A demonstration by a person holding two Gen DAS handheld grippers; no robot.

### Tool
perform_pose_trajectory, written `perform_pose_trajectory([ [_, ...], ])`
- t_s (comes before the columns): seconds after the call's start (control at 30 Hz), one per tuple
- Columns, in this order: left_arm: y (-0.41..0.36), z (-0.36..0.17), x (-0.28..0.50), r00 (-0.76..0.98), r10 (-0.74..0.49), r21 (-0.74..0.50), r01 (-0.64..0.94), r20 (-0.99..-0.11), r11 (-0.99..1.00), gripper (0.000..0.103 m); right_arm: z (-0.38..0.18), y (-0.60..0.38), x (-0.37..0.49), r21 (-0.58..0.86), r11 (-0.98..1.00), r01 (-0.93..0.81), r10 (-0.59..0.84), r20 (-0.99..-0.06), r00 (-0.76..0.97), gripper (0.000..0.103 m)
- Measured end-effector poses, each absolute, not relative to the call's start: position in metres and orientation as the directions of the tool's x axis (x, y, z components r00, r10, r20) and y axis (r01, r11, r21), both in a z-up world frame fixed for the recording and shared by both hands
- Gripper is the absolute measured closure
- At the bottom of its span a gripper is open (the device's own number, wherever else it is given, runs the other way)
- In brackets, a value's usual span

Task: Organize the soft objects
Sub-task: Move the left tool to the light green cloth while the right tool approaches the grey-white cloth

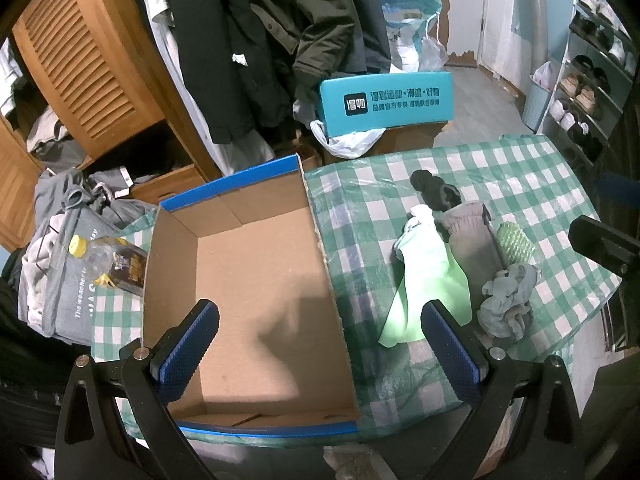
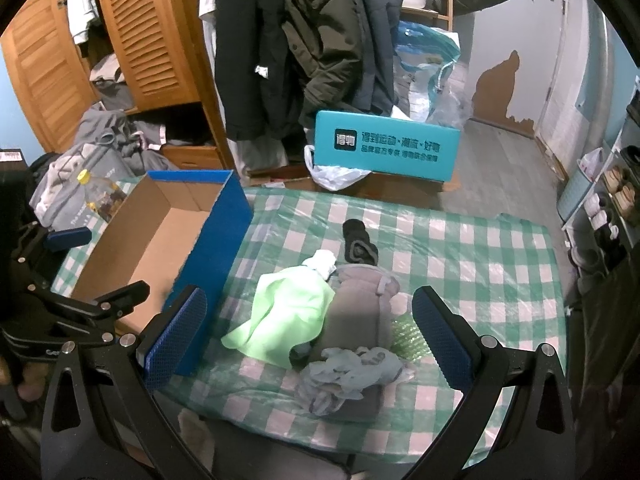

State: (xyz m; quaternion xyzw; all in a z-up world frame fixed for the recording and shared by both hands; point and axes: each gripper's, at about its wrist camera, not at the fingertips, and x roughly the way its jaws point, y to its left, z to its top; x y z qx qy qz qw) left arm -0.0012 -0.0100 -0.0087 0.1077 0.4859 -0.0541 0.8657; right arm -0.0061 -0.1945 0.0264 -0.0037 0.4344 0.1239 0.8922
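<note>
An empty blue-edged cardboard box (image 1: 248, 280) (image 2: 160, 236) sits on the left of the green checked table (image 1: 500, 168) (image 2: 480, 248). A pile of soft things lies to its right: a light green cloth (image 1: 428, 280) (image 2: 288, 316), a grey garment (image 1: 472, 240) (image 2: 360, 308), a crumpled grey-blue cloth (image 1: 506, 304) (image 2: 352, 376), a black sock (image 1: 434, 190) (image 2: 358, 242) and a green textured sponge (image 1: 516, 242) (image 2: 408, 336). My left gripper (image 1: 320, 344) is open above the box. My right gripper (image 2: 308, 332) is open above the pile.
A plastic bottle (image 1: 112, 260) (image 2: 100, 196) lies left of the box. A teal box (image 1: 386, 100) (image 2: 386, 148) stands beyond the table. Hanging coats (image 2: 300, 40), a wooden wardrobe (image 2: 152, 32) and a shoe rack (image 1: 588, 80) surround the table.
</note>
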Motion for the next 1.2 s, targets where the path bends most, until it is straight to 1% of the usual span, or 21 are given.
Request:
perform_pose_trajectory([
  [0.3, -0.025, -0.031, 0.009, 0.442, -0.014, 0.096, 0.225, -0.897, 0.97, 0.001, 0.004, -0.218, 0.001, 0.084, 0.981, -0.177, 0.17, -0.815, 0.554, 0.002],
  [0.47, -0.04, -0.043, 0.013, 0.414, -0.006, 0.106, 0.249, -0.91, 0.963, 0.001, -0.015, -0.23, 0.006, 0.075, 0.986, -0.146, 0.14, -0.849, 0.509, 0.002],
  [0.87, -0.07, -0.069, 0.019, 0.344, -0.013, 0.1, 0.31, -0.939, 0.945, 0.001, -0.048, -0.248, 0.011, 0.115, 0.989, -0.094, 0.144, -0.902, 0.408, 0.002],
  [1.2, -0.091, -0.092, 0.026, 0.294, 0.001, 0.106, 0.341, -0.956, 0.934, 0.001, -0.077, -0.25, 0.017, 0.114, 0.992, -0.055, 0.126, -0.935, 0.333, 0.002],
])
